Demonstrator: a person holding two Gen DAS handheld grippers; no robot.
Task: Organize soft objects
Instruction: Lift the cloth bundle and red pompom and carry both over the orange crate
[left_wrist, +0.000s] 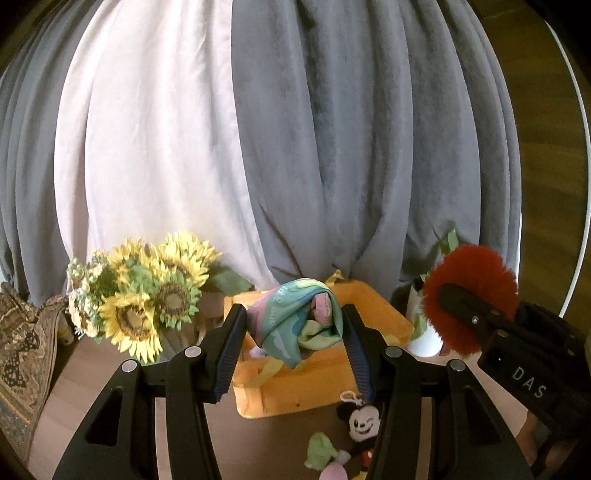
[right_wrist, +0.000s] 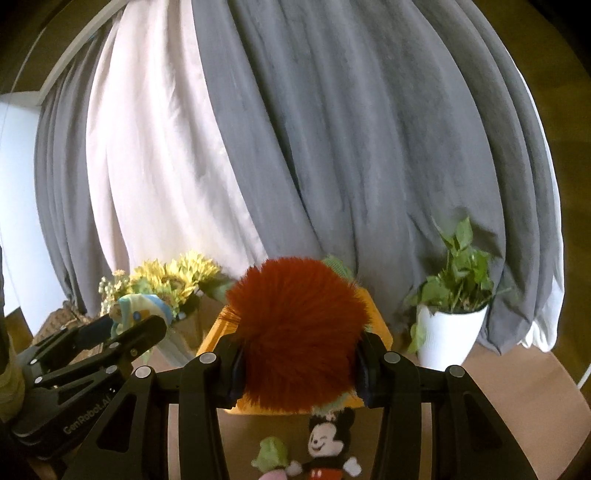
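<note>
My left gripper (left_wrist: 293, 328) is shut on a bundled pastel cloth (left_wrist: 295, 321), green, pink and blue, held above the orange wooden box (left_wrist: 314, 384). The right gripper (right_wrist: 299, 354) is shut on a red fluffy pompom (right_wrist: 295, 332), also raised over the orange box (right_wrist: 376, 317). In the left wrist view the pompom (left_wrist: 476, 273) and right gripper (left_wrist: 465, 306) show at the right. The left gripper (right_wrist: 122, 325) with the cloth (right_wrist: 144, 310) appears at the left of the right wrist view. A mouse plush (left_wrist: 364, 424) and a small green and pink soft toy (left_wrist: 321, 452) lie on the brown table before the box.
Artificial sunflowers (left_wrist: 147, 295) stand at the back left, beside a patterned cushion (left_wrist: 22, 343). A potted green plant in a white pot (right_wrist: 448, 332) stands at the back right. Grey and white curtains (left_wrist: 295, 129) hang behind the table (left_wrist: 92, 376).
</note>
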